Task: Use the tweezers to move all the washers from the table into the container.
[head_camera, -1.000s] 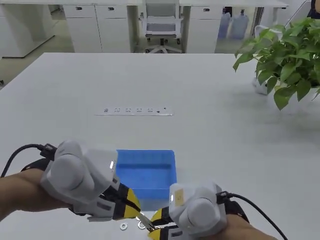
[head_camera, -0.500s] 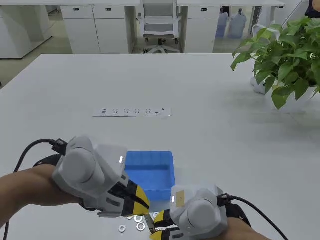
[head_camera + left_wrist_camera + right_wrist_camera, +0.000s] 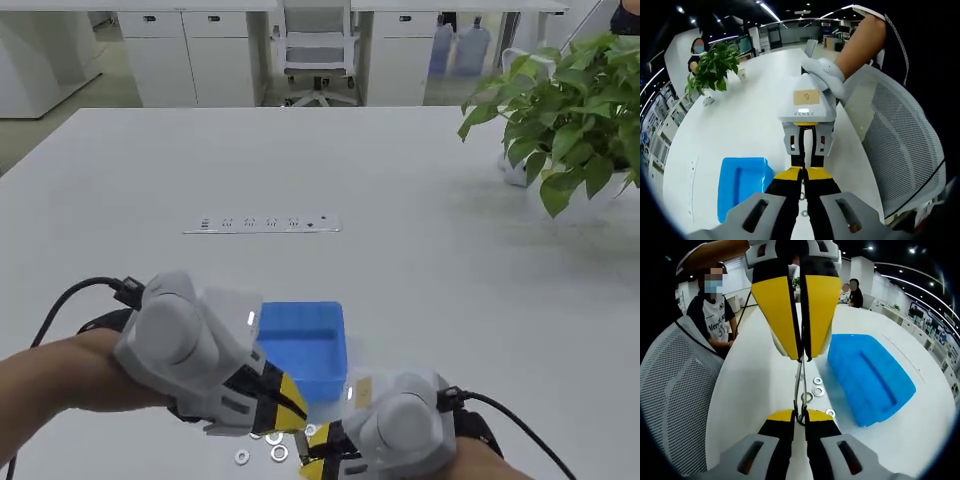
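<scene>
Tweezers [image 3: 799, 385] run straight between left gripper [image 3: 802, 354] and right gripper [image 3: 800, 417]; both fingers narrow, pinching opposite ends over washers [image 3: 818, 390].

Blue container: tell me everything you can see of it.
The container is a bright blue rectangular tray, plastic by its look, open-topped, with low walls and rounded corners. It sits flat on the white table. Its inside looks bare, though the left gripper hides its near-left corner in the head view. The washers lie on the table beside it, apart from it.
</scene>
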Demonstrator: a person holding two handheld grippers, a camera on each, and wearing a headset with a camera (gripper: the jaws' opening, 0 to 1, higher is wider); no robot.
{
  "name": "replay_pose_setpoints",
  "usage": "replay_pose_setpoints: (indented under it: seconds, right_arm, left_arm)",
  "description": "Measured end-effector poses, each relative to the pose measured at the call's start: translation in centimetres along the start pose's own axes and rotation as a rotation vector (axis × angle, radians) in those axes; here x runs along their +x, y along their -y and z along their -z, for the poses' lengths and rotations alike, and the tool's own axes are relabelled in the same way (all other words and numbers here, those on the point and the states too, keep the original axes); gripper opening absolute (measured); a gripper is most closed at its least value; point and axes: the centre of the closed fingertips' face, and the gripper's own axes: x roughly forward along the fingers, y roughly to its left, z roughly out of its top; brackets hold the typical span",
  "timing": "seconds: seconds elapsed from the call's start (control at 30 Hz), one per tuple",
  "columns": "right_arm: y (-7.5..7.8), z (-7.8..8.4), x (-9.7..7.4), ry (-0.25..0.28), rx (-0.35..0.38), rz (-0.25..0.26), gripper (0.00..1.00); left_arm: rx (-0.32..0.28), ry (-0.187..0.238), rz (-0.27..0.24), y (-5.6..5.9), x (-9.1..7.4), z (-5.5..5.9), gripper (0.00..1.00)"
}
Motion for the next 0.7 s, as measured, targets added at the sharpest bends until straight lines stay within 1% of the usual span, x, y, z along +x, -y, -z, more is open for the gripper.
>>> replay_pose_setpoints:
  seconds: [0.37,0.5,0.7]
  right_arm:
    - [0.0,-0.1,-0.2,-0.002,-0.006,0.004,0.09]
    - [0.1,-0.4,-0.6,0.000,-0.006,0.004,0.09]
    - [0.3,-1.3,-1.5,0.003,-0.019,0.013,0.09]
  left_arm:
    - [0.016,-0.008,0.004,0.4,0.0,-0.2,0.05]
    - [0.018,-0.003,0.001,0.3,-0.4,-0.6,0.05]
    - [0.020,0.004,-0.005,0.1,-1.3,-1.4,0.05]
